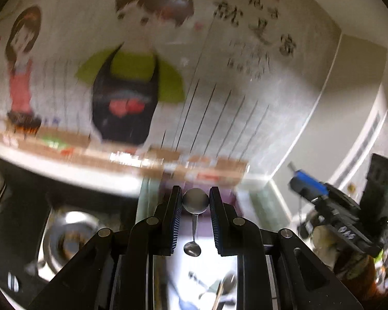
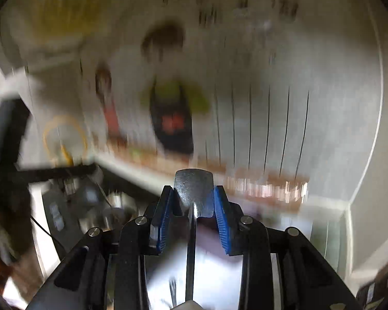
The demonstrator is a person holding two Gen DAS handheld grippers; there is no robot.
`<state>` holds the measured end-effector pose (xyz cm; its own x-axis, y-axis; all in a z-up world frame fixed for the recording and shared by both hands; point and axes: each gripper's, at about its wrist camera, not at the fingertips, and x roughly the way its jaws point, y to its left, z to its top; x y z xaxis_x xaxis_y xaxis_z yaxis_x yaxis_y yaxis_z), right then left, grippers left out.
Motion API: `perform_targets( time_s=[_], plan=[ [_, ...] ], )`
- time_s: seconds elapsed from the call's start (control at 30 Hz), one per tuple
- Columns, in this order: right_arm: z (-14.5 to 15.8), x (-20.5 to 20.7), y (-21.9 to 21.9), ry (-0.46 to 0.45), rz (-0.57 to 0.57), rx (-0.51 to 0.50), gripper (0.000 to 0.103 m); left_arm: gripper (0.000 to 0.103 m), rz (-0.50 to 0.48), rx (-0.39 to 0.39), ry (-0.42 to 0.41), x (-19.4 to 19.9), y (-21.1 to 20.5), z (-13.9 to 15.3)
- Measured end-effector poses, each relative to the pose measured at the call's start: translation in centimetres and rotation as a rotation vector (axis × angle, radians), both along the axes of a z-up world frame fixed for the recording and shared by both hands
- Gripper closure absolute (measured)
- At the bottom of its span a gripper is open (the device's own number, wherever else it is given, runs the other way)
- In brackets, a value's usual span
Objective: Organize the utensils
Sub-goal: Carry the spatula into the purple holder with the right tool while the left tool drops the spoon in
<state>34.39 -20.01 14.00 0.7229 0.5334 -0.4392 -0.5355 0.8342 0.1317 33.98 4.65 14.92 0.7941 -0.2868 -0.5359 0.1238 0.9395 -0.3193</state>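
the left gripper (image 1: 195,201) is clamping a small metal spoon (image 1: 195,201) by its round bowl, the bowl sitting right at the fingertips with a ribbed pad touching each side. the thin handle is running back down the gap between the two fingers toward the camera, ending in a small rounded knob near the base of the pads. the right gripper (image 2: 193,199) is holding a broad, flat metal spatula (image 2: 193,190) by its blade: the squared blade is sticking out a little past the fingertips, its lower edges resting against the blue pads, while its narrow dark handle is running straight back between the fingers to the bottom edge of the right wrist view. in the left wrist view, the other gripper's black body is showing at the right edge. both tools are pointing toward a tiled wall bearing a cartoon sticker (image 1: 132,77) of a figure in an apron. below it a steel sink (image 1: 69,235) is lying blurred at the lower left, and more utensils are lying smeared at the bottom, too blurred to name.
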Motion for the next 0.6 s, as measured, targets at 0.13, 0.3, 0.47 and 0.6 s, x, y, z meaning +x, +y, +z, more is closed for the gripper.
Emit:
perform_targets(
  time_s=[0.13,0.3,0.47,0.6],
  plan=[
    [2.8,4.3,0.5,-0.098,-0.052,0.055,0.073,0.081,-0.007,-0.018,-0.004,4.6,-0.3,0.9],
    [-1.5,11.2,0.8,-0.054,-0.145,0.056,0.073,0.081,-0.013,-0.011,0.061,9.5,-0.7,-1.8],
    [-6.2,15.0,1.4,-0.004,-0.156,0.02,0.073,0.081,-0.018,0.01,0.138,12.4,-0.8,-5.3],
    [-8.4,15.7,2.3,0.02,-0.137,0.006,0.073,0.081,-0.029,0.022,0.18,13.3,-1.3,-7.7]
  ],
)
